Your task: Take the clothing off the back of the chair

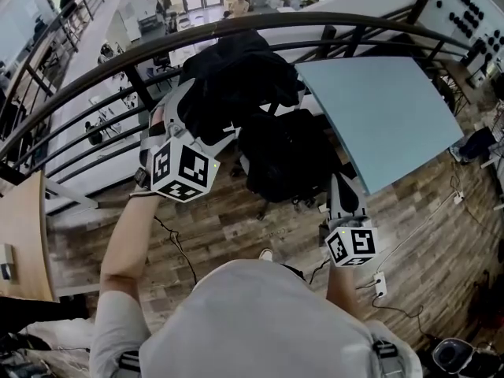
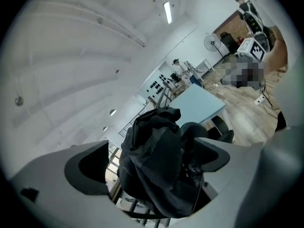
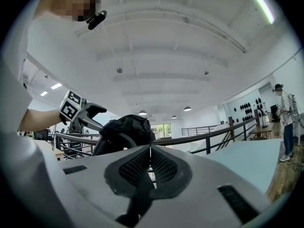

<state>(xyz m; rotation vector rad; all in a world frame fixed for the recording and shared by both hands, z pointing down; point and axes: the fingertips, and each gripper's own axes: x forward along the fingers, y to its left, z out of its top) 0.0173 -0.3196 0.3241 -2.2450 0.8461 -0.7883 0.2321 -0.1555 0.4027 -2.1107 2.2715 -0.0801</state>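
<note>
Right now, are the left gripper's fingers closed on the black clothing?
No: the left gripper has its fingers standing wide apart, with the black clothing showing in the gap between them.

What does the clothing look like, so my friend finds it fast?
Look along the long dark railing to the black chair beside the pale blue table. The black jacket is the soft crumpled heap on the chair's back, not smooth like the chair.

black clothing (image 1: 236,81) above the black chair (image 1: 283,164). pale blue table (image 1: 386,116) right of the chair, brown plank floor (image 1: 228,227) beneath it. left gripper (image 2: 152,167) and right gripper (image 3: 151,163) pale grey, with black-and-white square markers.
</note>
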